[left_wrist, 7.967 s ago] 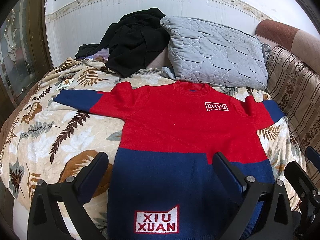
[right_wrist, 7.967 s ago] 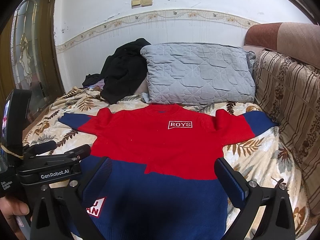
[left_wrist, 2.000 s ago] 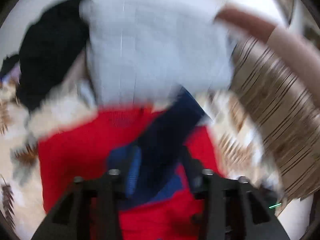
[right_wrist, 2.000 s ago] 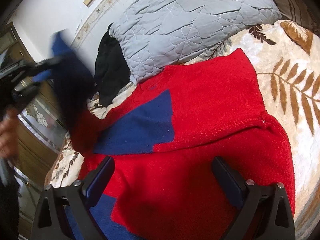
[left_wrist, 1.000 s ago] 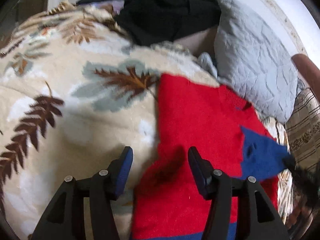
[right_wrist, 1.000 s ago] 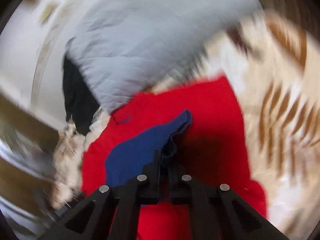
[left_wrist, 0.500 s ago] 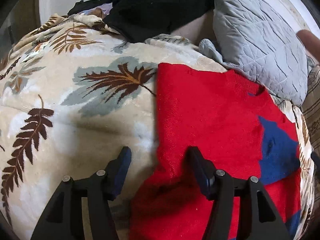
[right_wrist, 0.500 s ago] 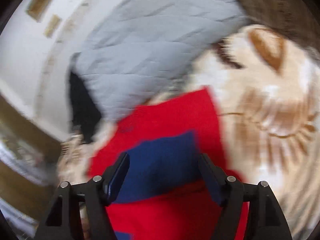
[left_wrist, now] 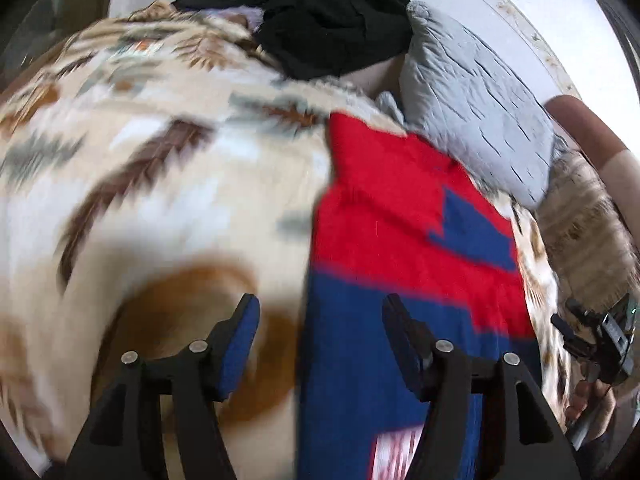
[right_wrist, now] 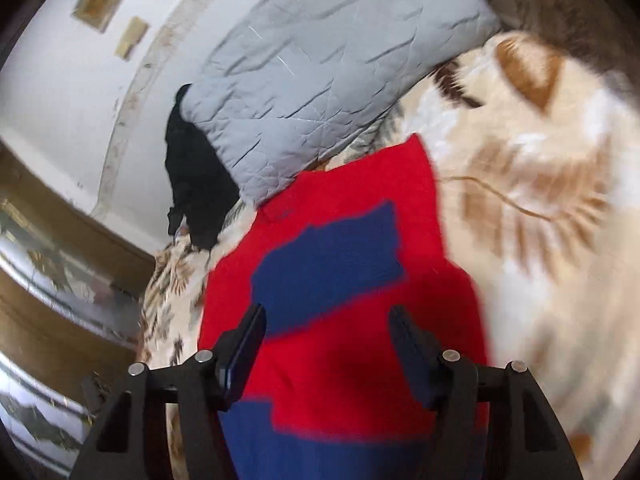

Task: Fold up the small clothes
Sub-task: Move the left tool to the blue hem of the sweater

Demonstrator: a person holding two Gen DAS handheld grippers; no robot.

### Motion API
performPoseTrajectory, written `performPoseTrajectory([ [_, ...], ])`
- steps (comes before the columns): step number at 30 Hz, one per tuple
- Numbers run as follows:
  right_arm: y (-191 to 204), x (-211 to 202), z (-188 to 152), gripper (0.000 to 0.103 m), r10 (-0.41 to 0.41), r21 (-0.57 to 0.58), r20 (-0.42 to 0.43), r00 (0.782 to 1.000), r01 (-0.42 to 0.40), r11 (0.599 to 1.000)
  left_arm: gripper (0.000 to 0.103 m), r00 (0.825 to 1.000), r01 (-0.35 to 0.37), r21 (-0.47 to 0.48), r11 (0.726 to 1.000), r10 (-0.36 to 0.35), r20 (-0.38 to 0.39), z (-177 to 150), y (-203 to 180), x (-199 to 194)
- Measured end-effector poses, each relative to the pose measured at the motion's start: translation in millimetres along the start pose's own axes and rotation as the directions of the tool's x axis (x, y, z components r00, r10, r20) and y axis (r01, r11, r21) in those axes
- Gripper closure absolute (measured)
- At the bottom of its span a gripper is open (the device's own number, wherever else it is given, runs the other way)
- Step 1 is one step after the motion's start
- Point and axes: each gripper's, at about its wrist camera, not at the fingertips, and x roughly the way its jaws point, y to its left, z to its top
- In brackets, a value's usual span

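Note:
A red and navy child's sweater lies flat on the leaf-print blanket, both sleeves folded in across the chest, so it forms a narrow strip; a navy cuff lies on the red. It also shows in the right wrist view with the navy cuff. My left gripper is open and empty, over the sweater's lower left edge. My right gripper is open and empty, above the red chest. The right gripper's body shows at the left wrist view's right edge.
The leaf-print blanket covers the bed. A grey quilted pillow and a black garment heap lie at the head. A striped sofa back borders the right side. A wooden door frame stands left.
The right gripper let go of the navy sleeve and opened. Both grippers have drawn back toward the sweater's lower part. Both views are motion-blurred.

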Motion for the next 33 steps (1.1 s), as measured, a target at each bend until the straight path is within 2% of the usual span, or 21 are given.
performPoseTrajectory([
  [4, -22.6, -41.2, -64.9, 0.035, -0.028, 0.023, -0.06, 0.998, 0.029, 0.999, 0.038, 0.997, 0.016, -0.042, 0.999, -0.019, -0.075, -51.9, 9.0, -14.3],
  [7, -40.2, -64.2, -108.8, 0.034, -0.064, 0.07, -0.094, 0.993, 0.071, 0.995, 0.038, 0.994, 0.02, -0.032, 0.999, -0.024, -0.11, -72.3, 6.6, -15.3],
  [9, -49.7, -69.6, -127.7, 0.034, -0.058, 0.102, -0.106, 0.993, 0.069, 0.992, 0.038, 0.992, 0.025, -0.018, 1.0, -0.027, -0.121, -78.9, 0.1, -17.9],
  [17, -53.5, -56.4, -142.9, 0.034, 0.035, 0.123, -0.151, 0.988, -0.016, 0.992, 0.037, 0.984, 0.055, -0.015, 0.998, -0.057, -0.171, -107.3, -15.2, -23.6],
  [23, -63.9, -53.4, -147.5, 0.034, 0.104, 0.172, -0.146, 0.984, -0.078, 0.982, 0.034, 0.984, 0.042, 0.045, 0.998, -0.033, -0.174, -118.5, -20.5, -22.4],
  [28, -80.9, -53.0, -147.6, 0.024, 0.223, 0.261, -0.138, 0.965, -0.182, 0.948, 0.034, 0.98, 0.044, 0.013, 0.999, -0.04, -0.195, -120.8, -17.9, -26.6],
  [31, -75.6, -52.1, -147.5, 0.02, 0.217, 0.228, -0.153, 0.964, -0.179, 0.957, 0.034, 0.981, 0.039, 0.026, 0.999, -0.033, -0.192, -124.8, -17.0, -25.9],
  [32, -71.0, -51.7, -148.2, 0.016, 0.214, 0.202, -0.151, 0.965, -0.182, 0.962, 0.034, 0.98, 0.035, 0.034, 0.999, -0.028, -0.195, -124.9, -18.3, -25.6],
  [33, -67.2, -51.3, -148.8, 0.014, 0.206, 0.183, -0.15, 0.967, -0.178, 0.967, 0.039, 0.979, 0.027, 0.05, 0.998, -0.017, -0.203, -124.9, -20.2, -25.0],
])
